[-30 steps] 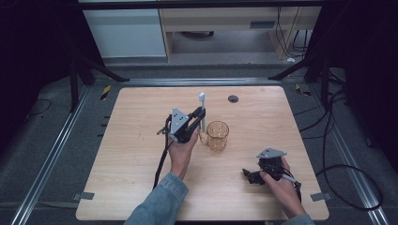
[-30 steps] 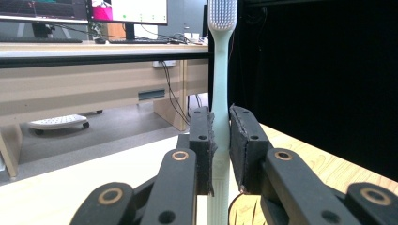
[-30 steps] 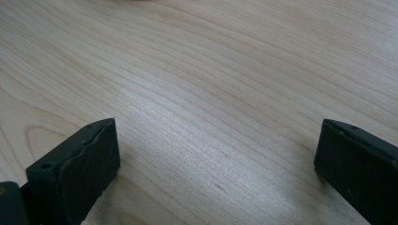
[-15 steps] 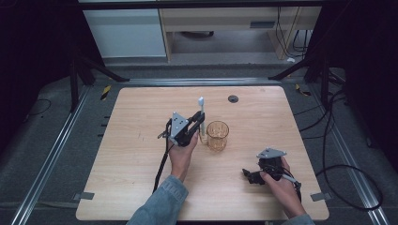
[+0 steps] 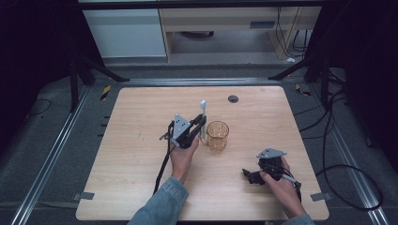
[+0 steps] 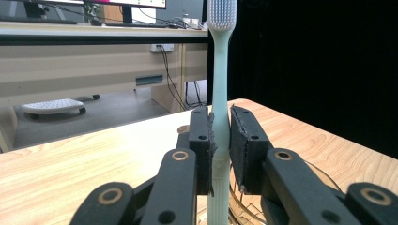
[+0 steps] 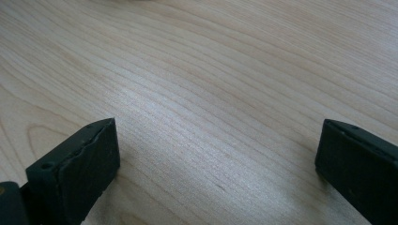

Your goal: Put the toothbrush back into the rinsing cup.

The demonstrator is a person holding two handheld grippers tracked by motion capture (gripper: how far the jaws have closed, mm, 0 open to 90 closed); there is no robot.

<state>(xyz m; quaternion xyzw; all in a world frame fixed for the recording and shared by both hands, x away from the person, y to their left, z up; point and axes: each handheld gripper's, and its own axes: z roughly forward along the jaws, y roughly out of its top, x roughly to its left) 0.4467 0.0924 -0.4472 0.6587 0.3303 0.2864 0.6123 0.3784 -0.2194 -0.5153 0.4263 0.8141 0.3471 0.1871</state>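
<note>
Pale-green toothbrush (image 6: 219,117) clamped upright in my left gripper (image 5: 201,125), just left of glass cup (image 5: 218,136); drop-in pending. Right gripper (image 5: 253,177) spread, idle.

Table (image 5: 131,187) mostly bare wood. Near the middle, a glass cup (image 5: 218,136) stands upright; just to its left the left gripper (image 5: 201,124) clamps an upright toothbrush (image 5: 203,117), leaving only a narrow gap between cup and brush. Far side holds a small dark round cap (image 5: 233,98), well apart from the cup. Right gripper (image 5: 248,176) rests near the front right, jaws wide apart over bare wood. Left half and far corners lie open for passing.
</note>
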